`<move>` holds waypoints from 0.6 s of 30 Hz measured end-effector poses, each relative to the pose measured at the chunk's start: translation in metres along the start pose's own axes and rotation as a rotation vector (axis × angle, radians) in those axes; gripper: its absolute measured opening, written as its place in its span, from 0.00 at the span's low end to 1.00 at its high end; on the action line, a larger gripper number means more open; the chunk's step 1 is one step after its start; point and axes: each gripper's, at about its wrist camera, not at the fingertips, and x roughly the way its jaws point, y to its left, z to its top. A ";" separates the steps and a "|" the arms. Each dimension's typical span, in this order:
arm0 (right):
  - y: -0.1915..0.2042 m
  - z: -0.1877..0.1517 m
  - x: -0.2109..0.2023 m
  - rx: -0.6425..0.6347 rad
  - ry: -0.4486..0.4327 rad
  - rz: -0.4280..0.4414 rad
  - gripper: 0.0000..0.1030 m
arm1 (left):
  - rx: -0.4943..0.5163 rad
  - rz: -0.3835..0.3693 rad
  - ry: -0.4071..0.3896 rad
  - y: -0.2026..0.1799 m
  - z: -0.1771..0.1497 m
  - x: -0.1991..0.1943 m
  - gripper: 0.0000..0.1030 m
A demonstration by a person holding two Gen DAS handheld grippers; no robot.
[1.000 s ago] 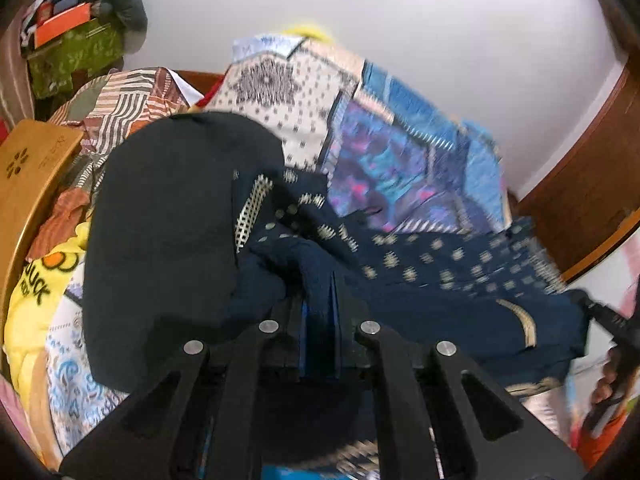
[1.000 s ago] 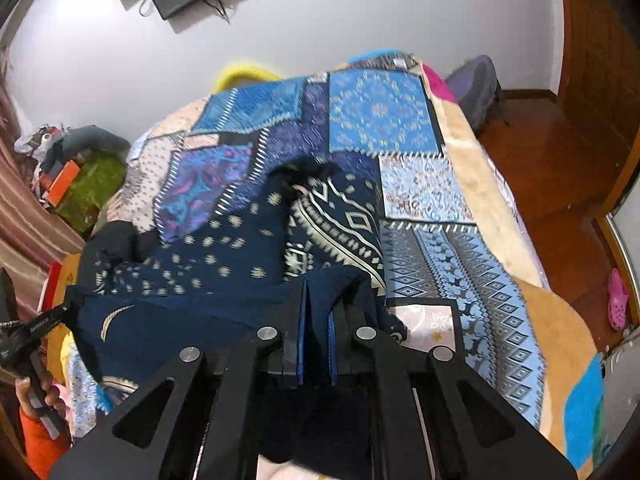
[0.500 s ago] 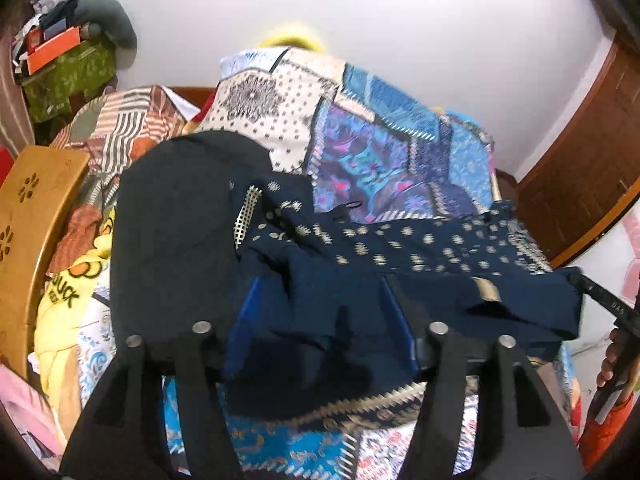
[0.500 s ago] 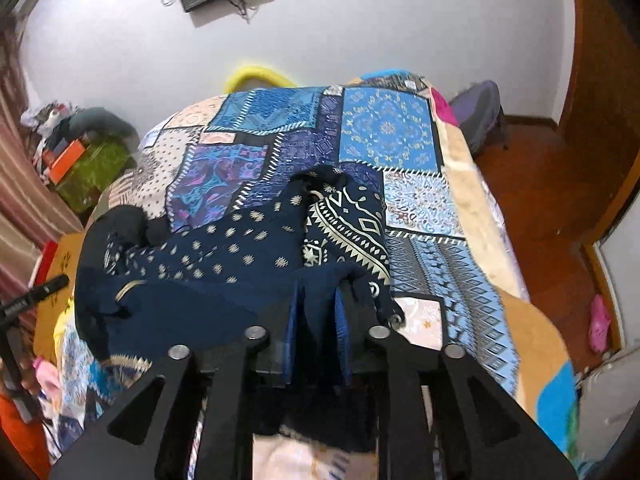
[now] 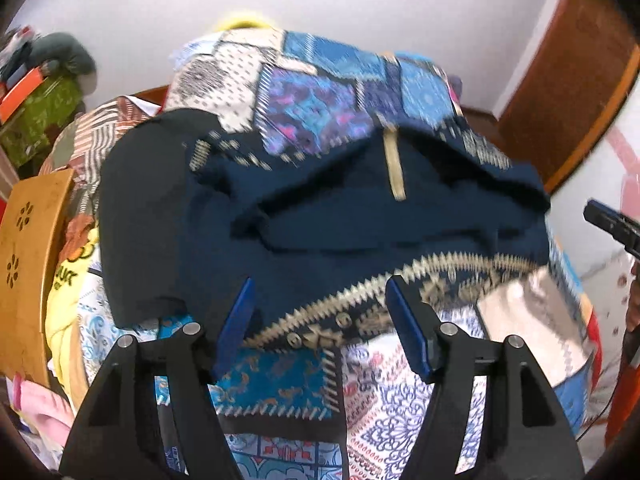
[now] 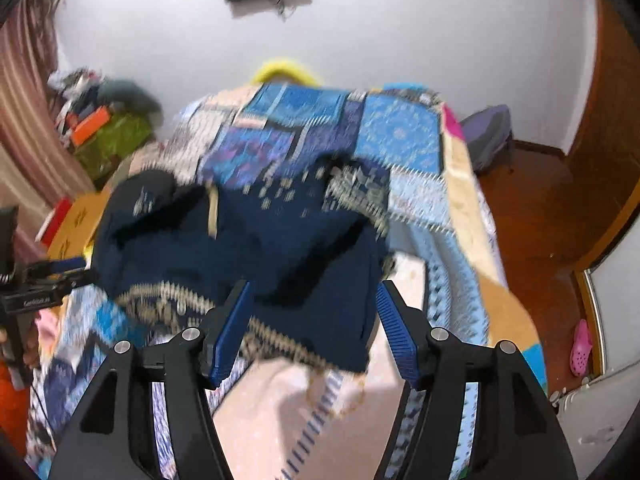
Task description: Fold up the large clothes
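A large navy garment (image 5: 360, 232) with a cream zigzag border and small printed dots lies loosely folded on the patchwork bedspread (image 5: 320, 92). It also shows in the right wrist view (image 6: 280, 248). My left gripper (image 5: 320, 312) is open and empty, its blue pads just above the garment's near border. My right gripper (image 6: 312, 312) is open and empty over the garment's near right corner. The other gripper's tip shows at the right edge of the left wrist view (image 5: 612, 224) and at the left edge of the right wrist view (image 6: 40, 280).
A black cloth (image 5: 152, 208) lies left of the navy garment. A wooden board (image 5: 28, 264) and piled clothes (image 5: 72, 280) sit at the bed's left. A green bag (image 6: 112, 140) stands by the wall. Wooden floor (image 6: 540, 216) and a pink shoe (image 6: 580, 348) lie right.
Both grippers were shut on the navy garment a second ago. Both have opened and let it drop onto the bed, then drawn back from it.
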 end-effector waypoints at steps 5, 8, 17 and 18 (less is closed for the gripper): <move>0.013 -0.013 0.028 -0.067 0.081 0.009 0.58 | 0.029 0.020 0.047 -0.008 -0.007 0.028 0.65; 0.022 -0.014 0.051 -0.097 0.127 0.039 0.58 | 0.026 0.049 0.074 -0.004 -0.004 0.053 0.65; 0.024 0.037 0.120 -0.179 0.180 0.034 0.58 | 0.091 0.095 0.084 0.004 0.051 0.116 0.64; 0.018 0.056 0.126 -0.156 0.149 0.026 0.58 | 0.106 0.115 0.062 0.006 0.066 0.118 0.64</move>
